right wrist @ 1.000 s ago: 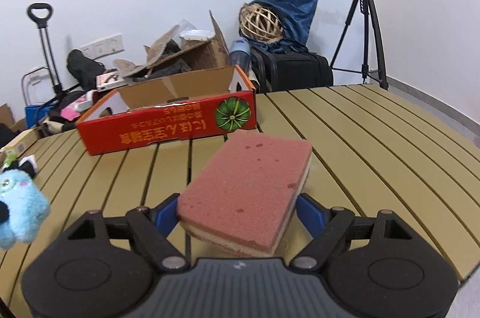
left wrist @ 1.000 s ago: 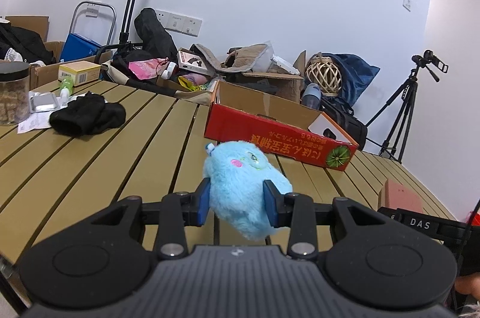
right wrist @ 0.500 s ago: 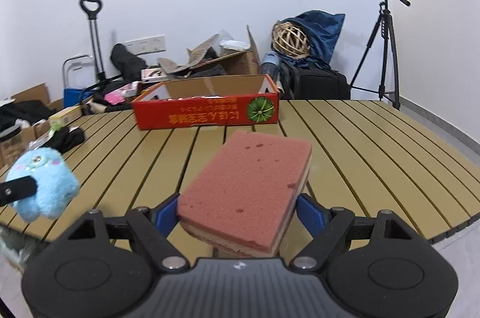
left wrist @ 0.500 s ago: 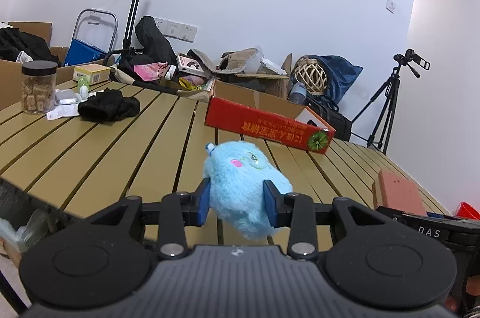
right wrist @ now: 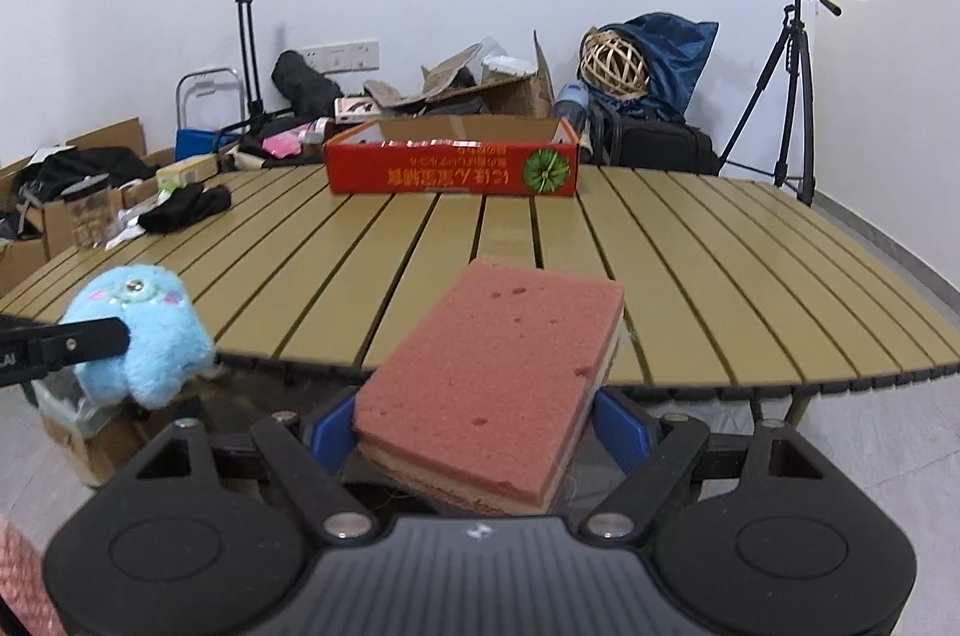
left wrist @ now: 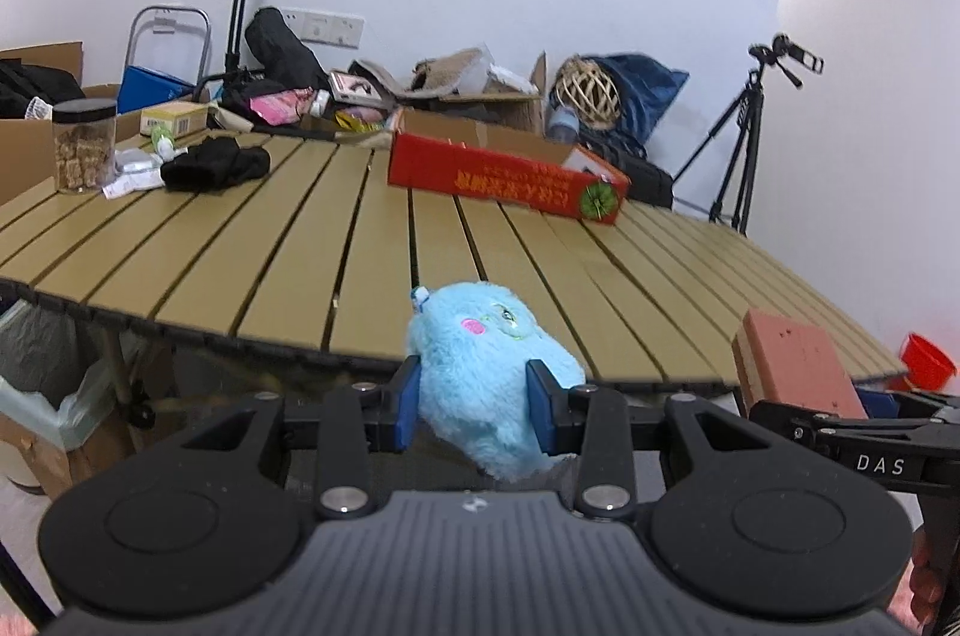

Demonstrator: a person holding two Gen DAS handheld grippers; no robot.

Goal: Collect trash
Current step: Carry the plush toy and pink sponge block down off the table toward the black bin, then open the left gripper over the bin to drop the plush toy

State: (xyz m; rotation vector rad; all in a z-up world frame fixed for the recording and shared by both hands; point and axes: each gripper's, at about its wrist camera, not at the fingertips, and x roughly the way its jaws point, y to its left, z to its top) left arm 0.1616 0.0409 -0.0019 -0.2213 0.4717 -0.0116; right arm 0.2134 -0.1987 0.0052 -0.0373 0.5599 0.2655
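The left gripper (left wrist: 474, 411) is clamped narrow on 1 blue plush toy (left wrist: 489, 372). Both blue pads press into its fur. The toy is tilted; its face with a pink cheek patch points up and away from the gripper, and its long axis runs from near-right to far-left. It hangs in the air just off the near edge of the table (left wrist: 312, 246).

The right gripper (right wrist: 480, 426) is set wide and grips 1 pink sponge (right wrist: 489, 378) across its short sides. The sponge has a pink top layer over paler and darker layers. Its long axis points forward, away from the gripper, and its far end is raised. It is also clear of the table, at the near edge.

The 2 grippers are side by side, near each other but apart; each shows in the other's view.

The table is a tan slatted top; its slats run away from the grippers. On it stand 1 red cardboard tray (right wrist: 453, 168) at the far side, 1 black cloth bundle (left wrist: 216, 165) and 1 clear jar with a black lid (left wrist: 84, 144) at the far left.

A bin with a pale green liner (left wrist: 36, 384) stands below the table's left edge.

Behind the table, against a white wall: 1 tripod with a camera (right wrist: 792, 90), 1 wicker ball (right wrist: 615, 63) on a blue bag, 1 hand trolley (right wrist: 243, 48) and open cardboard boxes, number not clear.
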